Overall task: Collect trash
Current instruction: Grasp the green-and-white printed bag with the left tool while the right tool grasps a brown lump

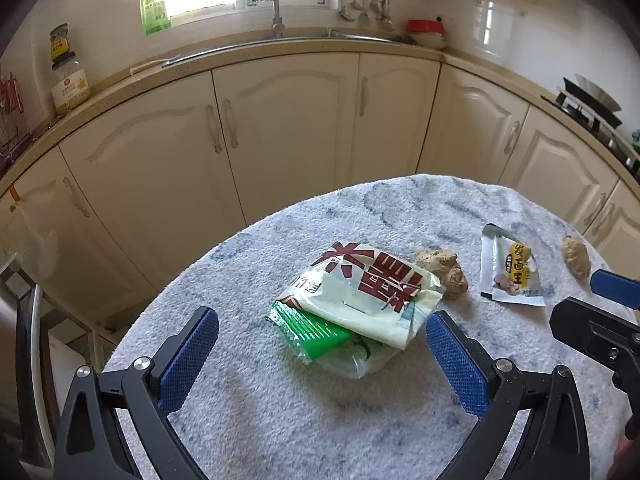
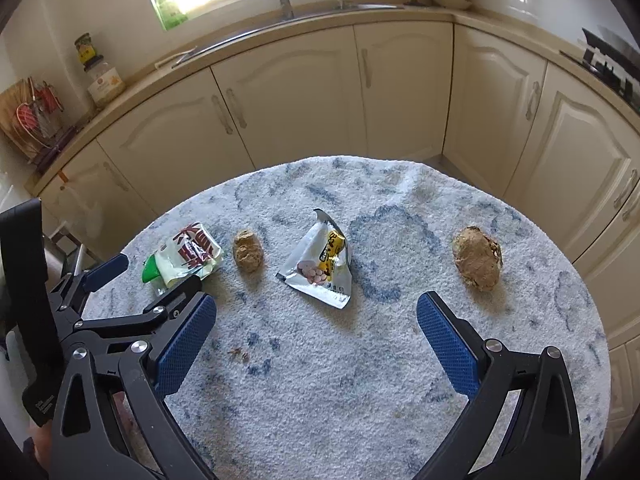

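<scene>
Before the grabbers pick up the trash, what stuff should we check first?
1. Left gripper open wide enough: ok, fingers spread on either side of the crumpled white, red and green bag.
2. Right gripper open: ok, nothing between its fingers.
3. The bag is free to lift: ok, nothing lies on it, though a ginger piece sits right beside it.
4. Torn silver snack wrapper reachable: ok, it lies loose ahead of the right gripper.
5. Second ginger piece clear of the wrapper: ok, well apart.
6. Trash bin ready: cannot tell, none is in view.
</scene>
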`<act>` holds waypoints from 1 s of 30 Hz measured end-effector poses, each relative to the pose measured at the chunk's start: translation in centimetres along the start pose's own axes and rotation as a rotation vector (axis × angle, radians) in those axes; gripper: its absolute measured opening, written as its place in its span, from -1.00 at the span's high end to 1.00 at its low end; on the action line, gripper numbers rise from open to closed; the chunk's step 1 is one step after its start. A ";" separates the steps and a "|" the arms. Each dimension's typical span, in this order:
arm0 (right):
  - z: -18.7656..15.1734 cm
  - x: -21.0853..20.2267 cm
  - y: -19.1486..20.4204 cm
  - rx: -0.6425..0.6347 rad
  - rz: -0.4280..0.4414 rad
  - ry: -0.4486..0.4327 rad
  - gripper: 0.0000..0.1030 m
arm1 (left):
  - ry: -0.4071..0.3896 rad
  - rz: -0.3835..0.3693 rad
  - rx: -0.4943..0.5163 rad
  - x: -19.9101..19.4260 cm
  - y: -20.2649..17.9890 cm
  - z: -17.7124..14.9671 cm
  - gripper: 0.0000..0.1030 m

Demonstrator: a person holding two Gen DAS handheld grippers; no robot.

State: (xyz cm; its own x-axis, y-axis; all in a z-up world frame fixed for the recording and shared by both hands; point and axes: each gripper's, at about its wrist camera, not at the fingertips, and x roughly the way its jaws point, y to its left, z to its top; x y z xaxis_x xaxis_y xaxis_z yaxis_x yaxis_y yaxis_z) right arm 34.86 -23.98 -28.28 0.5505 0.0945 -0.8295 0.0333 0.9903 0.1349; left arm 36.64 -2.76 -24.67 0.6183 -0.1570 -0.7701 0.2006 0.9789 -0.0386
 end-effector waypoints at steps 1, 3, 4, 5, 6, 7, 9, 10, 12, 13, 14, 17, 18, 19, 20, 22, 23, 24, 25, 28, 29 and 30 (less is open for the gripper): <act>0.3 0.4 -0.1 0.002 -0.004 0.000 -0.92 | 0.014 -0.012 -0.003 0.5 0.0 0.2 -0.98; 0.8 1.1 -0.1 0.009 -0.004 0.004 -0.89 | 0.021 -0.049 -0.007 1.2 0.1 0.8 -0.85; 0.9 1.3 -0.1 0.010 -0.007 0.003 -0.88 | 0.022 -0.067 -0.007 1.5 0.1 1.1 -0.80; 1.0 1.5 0.0 0.009 -0.012 0.001 -0.87 | 0.027 -0.082 -0.003 1.8 0.1 1.2 -0.70; 1.1 1.5 0.2 0.006 -0.010 -0.002 -0.85 | 0.021 -0.079 0.004 1.7 0.1 1.3 -0.62; 1.2 1.6 0.4 -0.001 -0.002 -0.003 -0.84 | 0.019 -0.089 0.010 1.8 0.0 1.5 -0.54; 1.3 1.8 1.2 -0.020 0.013 -0.003 -0.77 | 0.013 -0.111 0.007 1.9 0.0 1.7 -0.47; 1.4 1.9 1.5 -0.028 0.021 -0.003 -0.74 | 0.010 -0.117 -0.001 2.0 0.1 1.8 -0.45; 1.5 2.0 2.1 -0.031 0.039 -0.006 -0.66 | 0.004 -0.145 -0.023 2.1 0.6 2.0 -0.38; 1.6 2.0 2.3 -0.031 0.045 -0.008 -0.65 | -0.003 -0.153 -0.033 2.1 0.9 2.1 -0.35; 1.7 2.0 2.5 -0.033 0.048 -0.009 -0.64 | -0.003 -0.161 -0.041 2.1 1.2 2.1 -0.13; 1.9 2.0 3.0 -0.040 0.053 -0.011 -0.64 | -0.007 -0.171 -0.045 2.3 1.9 2.2 -0.13; 1.9 2.0 3.1 -0.042 0.052 -0.010 -0.64 | -0.009 -0.167 -0.041 2.3 2.0 2.0 -0.13; 2.0 2.0 3.2 -0.041 0.051 -0.009 -0.64 | -0.011 -0.167 -0.041 2.3 2.1 2.0 -0.13; 1.9 1.9 3.1 -0.039 0.052 -0.010 -0.64 | -0.013 -0.165 -0.042 2.4 2.2 2.1 -0.15; 1.9 1.7 3.1 -0.039 0.050 -0.013 -0.64 | -0.007 -0.168 -0.036 2.8 2.2 2.2 -0.18; 1.8 1.6 3.1 -0.042 0.045 -0.014 -0.64 | -0.010 -0.175 -0.038 2.7 2.4 2.1 -0.18; 1.8 1.7 3.0 -0.043 0.039 -0.012 -0.64 | -0.012 -0.187 -0.043 2.6 2.5 1.9 -0.16; 1.8 1.8 2.9 -0.041 0.037 -0.009 -0.64 | -0.013 -0.205 -0.052 2.5 2.7 1.8 -0.15; 1.8 2.2 2.7 -0.036 0.039 0.004 -0.64 | -0.016 -0.208 -0.074 2.5 3.7 1.5 -0.13; 1.8 2.3 2.7 -0.041 0.042 0.007 -0.64 | -0.020 -0.203 -0.082 1.9 4.0 1.1 -0.13; 1.8 2.4 2.9 -0.047 0.047 0.011 -0.64 | -0.023 -0.196 -0.089 1.4 4.3 0.7 -0.13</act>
State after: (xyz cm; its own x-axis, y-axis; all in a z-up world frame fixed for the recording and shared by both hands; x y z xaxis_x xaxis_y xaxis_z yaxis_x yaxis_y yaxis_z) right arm 37.74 -21.10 -28.92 0.5417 0.1415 -0.8286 -0.0319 0.9885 0.1479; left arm 38.89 1.15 -25.48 0.5919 -0.3473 -0.7274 0.2511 0.9370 -0.2430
